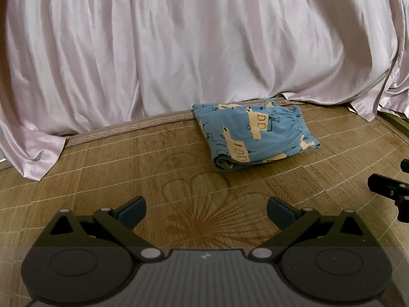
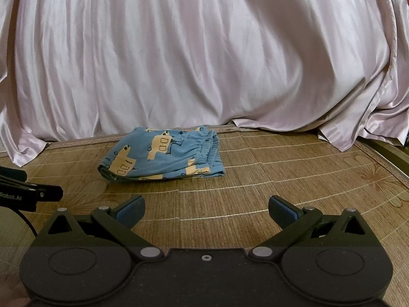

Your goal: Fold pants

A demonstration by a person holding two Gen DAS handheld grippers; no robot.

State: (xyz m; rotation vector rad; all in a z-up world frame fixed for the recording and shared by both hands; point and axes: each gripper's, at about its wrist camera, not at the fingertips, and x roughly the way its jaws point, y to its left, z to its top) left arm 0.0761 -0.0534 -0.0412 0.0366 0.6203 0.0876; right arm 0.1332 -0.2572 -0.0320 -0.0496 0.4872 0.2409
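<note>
Blue pants [image 1: 253, 134] with yellow vehicle prints lie folded into a compact bundle on the bamboo mat [image 1: 127, 168], near its far edge. The right wrist view shows the same pants [image 2: 163, 157] ahead and left of centre, elastic waistband to the right. My left gripper [image 1: 205, 211] hovers open over the mat, well short of the bundle, nothing between its fingers. My right gripper [image 2: 205, 211] is likewise open and empty, apart from the pants. Each gripper's black body shows at the edge of the other's view.
A shiny pale pink satin sheet [image 1: 194, 46] hangs as a backdrop behind the mat, its hem pooling on the far edge. A patterned border strip [image 1: 115, 130] runs along the mat's far side. The mat's right edge [image 2: 391, 153] drops away.
</note>
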